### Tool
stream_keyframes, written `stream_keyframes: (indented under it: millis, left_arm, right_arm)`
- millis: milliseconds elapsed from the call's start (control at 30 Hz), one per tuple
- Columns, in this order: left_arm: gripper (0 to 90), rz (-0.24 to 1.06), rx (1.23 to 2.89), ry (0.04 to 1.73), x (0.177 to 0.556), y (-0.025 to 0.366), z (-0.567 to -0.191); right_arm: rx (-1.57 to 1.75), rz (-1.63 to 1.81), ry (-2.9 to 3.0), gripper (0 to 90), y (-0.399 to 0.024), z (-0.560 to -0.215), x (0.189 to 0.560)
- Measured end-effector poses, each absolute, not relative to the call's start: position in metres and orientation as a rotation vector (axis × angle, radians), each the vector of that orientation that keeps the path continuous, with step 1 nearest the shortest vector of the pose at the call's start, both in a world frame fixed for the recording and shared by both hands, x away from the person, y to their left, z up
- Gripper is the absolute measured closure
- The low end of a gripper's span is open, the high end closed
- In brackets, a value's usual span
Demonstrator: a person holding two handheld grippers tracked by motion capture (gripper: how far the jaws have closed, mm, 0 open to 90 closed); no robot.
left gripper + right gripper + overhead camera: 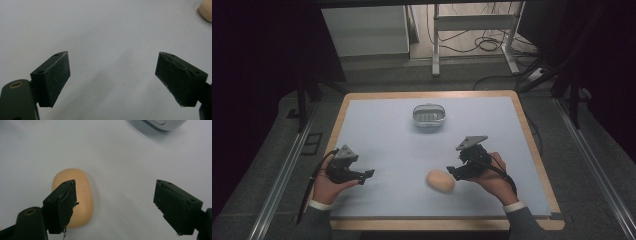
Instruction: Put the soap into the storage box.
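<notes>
A peach-coloured soap bar (441,181) is seen lying flat on the pale blue counter (382,145), near its front edge. Well behind it, a grey soap dish (429,116) stands alone; nothing is placed between them. In the right gripper view the bar (82,195) is found beside the left finger (62,207), not between the two. The right gripper (457,172) is held just beside the bar, its fingers spread and empty. The left gripper (364,175) is kept well apart, fingers (53,77) spread over bare counter.

A: Cut off at the top right corner of the left gripper view: the tan soap (206,10), just a sliver showing.

B: Partly hidden in the right gripper view, too, behind a gripper jaw. Beyond the soap, white dish (160,123) clipped by the top edge.
</notes>
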State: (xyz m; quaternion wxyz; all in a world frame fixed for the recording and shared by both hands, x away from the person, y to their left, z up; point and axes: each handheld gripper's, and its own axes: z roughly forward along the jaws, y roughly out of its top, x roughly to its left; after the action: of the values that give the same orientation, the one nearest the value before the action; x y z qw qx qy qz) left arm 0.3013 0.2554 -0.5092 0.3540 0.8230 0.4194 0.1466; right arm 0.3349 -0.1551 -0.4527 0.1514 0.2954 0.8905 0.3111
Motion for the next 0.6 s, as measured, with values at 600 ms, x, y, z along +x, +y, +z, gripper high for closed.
stream_keyframes:
  millis: [600]
  left_arm:
    - [12.8,0.379,2.122,1.084,0.301,0.256,-0.509]
  right_arm:
    - [0.795,0.854,2.678,18.5,-0.13,-0.469,0.331]
